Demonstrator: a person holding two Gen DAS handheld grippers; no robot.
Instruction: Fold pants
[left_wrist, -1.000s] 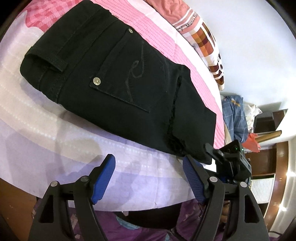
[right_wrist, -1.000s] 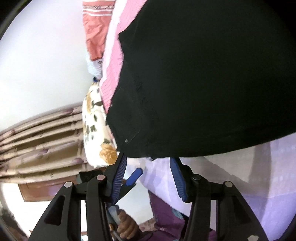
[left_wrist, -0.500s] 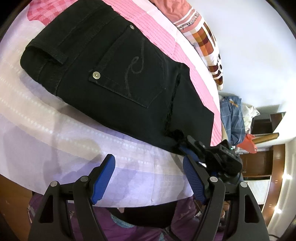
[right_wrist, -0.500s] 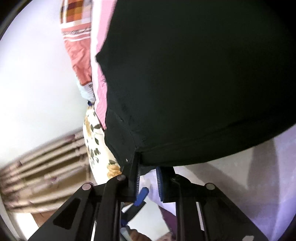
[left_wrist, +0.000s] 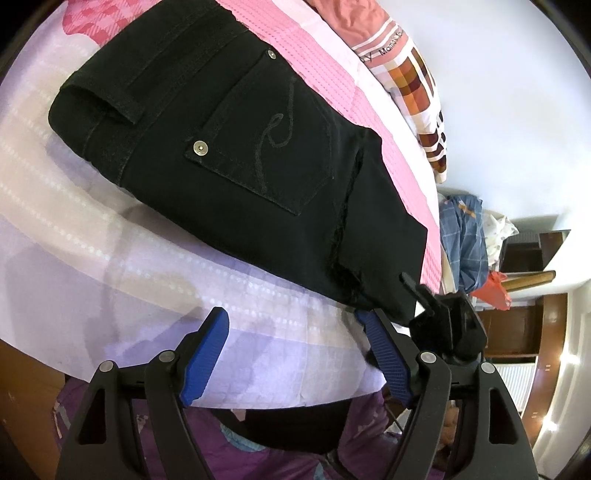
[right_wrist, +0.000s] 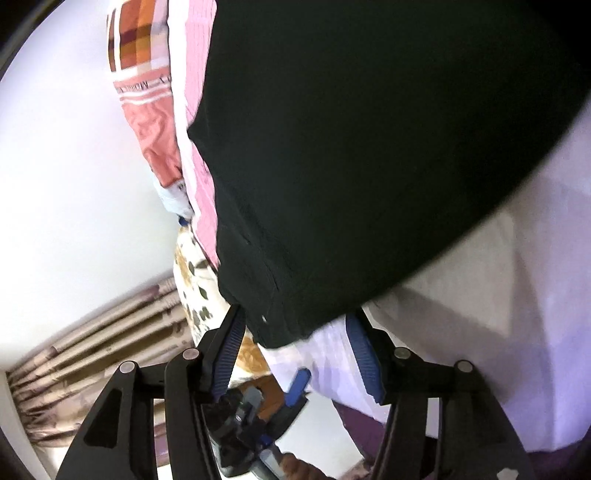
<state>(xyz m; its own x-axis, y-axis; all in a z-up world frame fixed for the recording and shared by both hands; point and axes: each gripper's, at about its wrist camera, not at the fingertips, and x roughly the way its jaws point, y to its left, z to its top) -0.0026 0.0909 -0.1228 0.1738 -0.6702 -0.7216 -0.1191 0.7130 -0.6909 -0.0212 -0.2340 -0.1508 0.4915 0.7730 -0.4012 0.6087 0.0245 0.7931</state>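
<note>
The folded black denim pants (left_wrist: 240, 155) look finished on the bed; both tongs, right (right_wrist: 295, 343) just reopened, left (left_wrist: 295, 350) gaping, should withdraw.

pink-lilac bedsheet (left_wrist: 110, 229), checked pillow (left_wrist: 417, 74), curtain (right_wrist: 92, 354)

The right wrist view is blurry. The black pants (right_wrist: 369, 147) fill most of it and run off the top and right edges, so their pocket and waist stay hidden there. In the left wrist view, the right gripper (left_wrist: 424, 306) sits partly behind the left gripper's finger (left_wrist: 388, 350). You cannot tell if it touches the pants corner.
</note>
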